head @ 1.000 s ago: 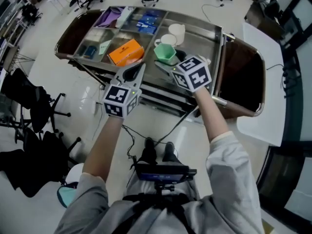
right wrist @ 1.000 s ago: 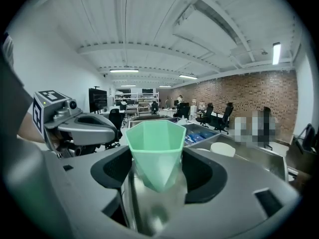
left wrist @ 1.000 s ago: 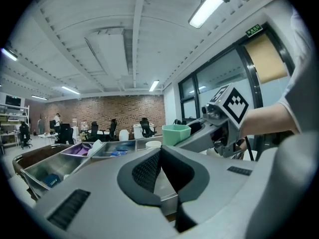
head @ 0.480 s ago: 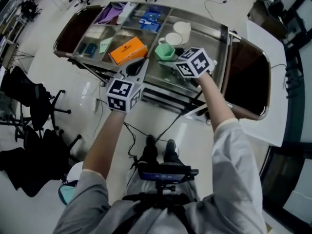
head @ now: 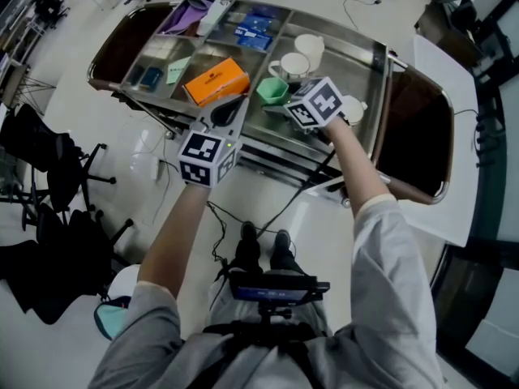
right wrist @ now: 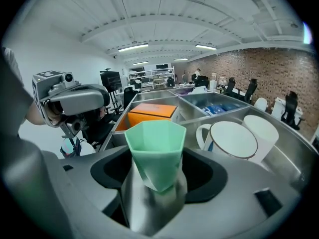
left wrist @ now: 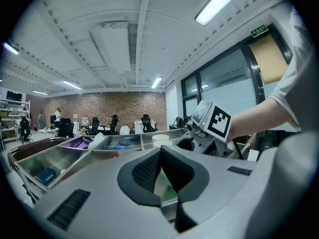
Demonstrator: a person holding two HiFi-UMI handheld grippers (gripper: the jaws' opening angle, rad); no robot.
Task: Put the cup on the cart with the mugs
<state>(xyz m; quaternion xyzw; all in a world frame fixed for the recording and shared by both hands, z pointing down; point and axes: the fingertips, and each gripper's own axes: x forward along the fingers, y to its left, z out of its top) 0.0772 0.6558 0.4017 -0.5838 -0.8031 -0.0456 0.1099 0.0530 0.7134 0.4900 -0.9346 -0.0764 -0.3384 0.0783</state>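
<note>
Mint-green faceted plastic cup looks light, stiff, probably slick; my right tongs clamp its flat lower sides, a sound hold, while my left tongs sit together, empty

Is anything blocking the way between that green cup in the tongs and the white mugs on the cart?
Nothing visible does. The green cup, gripped in the right tongs, hangs close beside the two white mugs over the cart, with only open space between.
</note>
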